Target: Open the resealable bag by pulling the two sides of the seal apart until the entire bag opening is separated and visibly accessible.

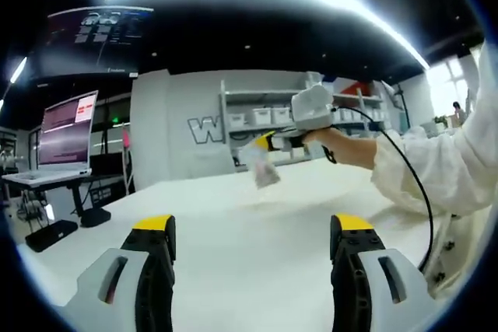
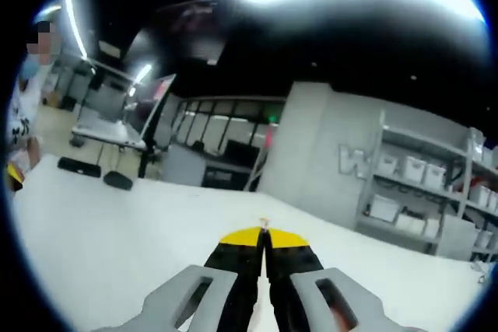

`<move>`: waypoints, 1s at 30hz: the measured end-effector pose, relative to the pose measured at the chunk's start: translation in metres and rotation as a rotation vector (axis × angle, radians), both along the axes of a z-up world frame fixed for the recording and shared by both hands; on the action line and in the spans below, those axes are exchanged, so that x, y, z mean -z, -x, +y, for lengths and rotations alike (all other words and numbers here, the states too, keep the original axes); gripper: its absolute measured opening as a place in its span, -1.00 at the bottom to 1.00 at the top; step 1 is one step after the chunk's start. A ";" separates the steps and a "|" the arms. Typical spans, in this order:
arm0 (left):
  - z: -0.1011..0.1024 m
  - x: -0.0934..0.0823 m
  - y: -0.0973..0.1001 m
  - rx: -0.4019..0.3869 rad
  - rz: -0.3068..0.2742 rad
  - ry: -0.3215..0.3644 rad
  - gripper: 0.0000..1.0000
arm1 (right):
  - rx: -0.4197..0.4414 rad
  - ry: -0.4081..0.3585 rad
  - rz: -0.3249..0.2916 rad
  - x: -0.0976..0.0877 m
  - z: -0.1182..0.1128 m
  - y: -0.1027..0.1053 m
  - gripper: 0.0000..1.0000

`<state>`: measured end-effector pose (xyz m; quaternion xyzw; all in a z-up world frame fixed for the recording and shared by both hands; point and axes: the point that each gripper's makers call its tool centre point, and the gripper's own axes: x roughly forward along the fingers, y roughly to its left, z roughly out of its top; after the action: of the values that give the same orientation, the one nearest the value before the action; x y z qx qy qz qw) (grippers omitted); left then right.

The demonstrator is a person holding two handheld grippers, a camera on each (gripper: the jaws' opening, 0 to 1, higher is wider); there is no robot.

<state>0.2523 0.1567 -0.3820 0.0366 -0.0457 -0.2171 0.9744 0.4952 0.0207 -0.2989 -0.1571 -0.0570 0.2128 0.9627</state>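
Note:
In the left gripper view, a small clear resealable bag [image 1: 264, 167] hangs in the air above the white table [image 1: 233, 223]. It dangles from the tips of my right gripper [image 1: 267, 142], which a hand in a white sleeve [image 1: 436, 161] holds out from the right. My left gripper [image 1: 253, 227] is nearer, low over the table, with its jaws wide open and nothing between them. In the right gripper view, my right gripper [image 2: 264, 237] has its jaws pressed together, and a thin sliver of the bag [image 2: 264, 225] pokes out at the tips. The rest of the bag is hidden there.
A laptop [image 1: 68, 131] stands on a side desk at the left, with dark items [image 1: 50, 232] on the floor below it. Shelves with white bins [image 1: 261, 118] line the far wall. A person [image 2: 22, 106] stands at the table's left end in the right gripper view.

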 end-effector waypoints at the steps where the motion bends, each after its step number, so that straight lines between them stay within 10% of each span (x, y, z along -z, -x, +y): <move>1: 0.000 0.000 0.000 0.002 0.003 0.002 0.61 | -0.002 0.000 0.001 0.000 -0.001 0.001 -1.00; 30: -0.008 0.000 -0.002 0.011 0.001 -0.028 0.60 | -0.051 0.019 -0.031 -0.007 -0.006 0.041 -1.00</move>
<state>0.2539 0.1484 -0.3819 0.0497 -0.0422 -0.2230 0.9726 0.4547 0.0144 -0.2920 -0.1679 -0.0740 0.2354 0.9544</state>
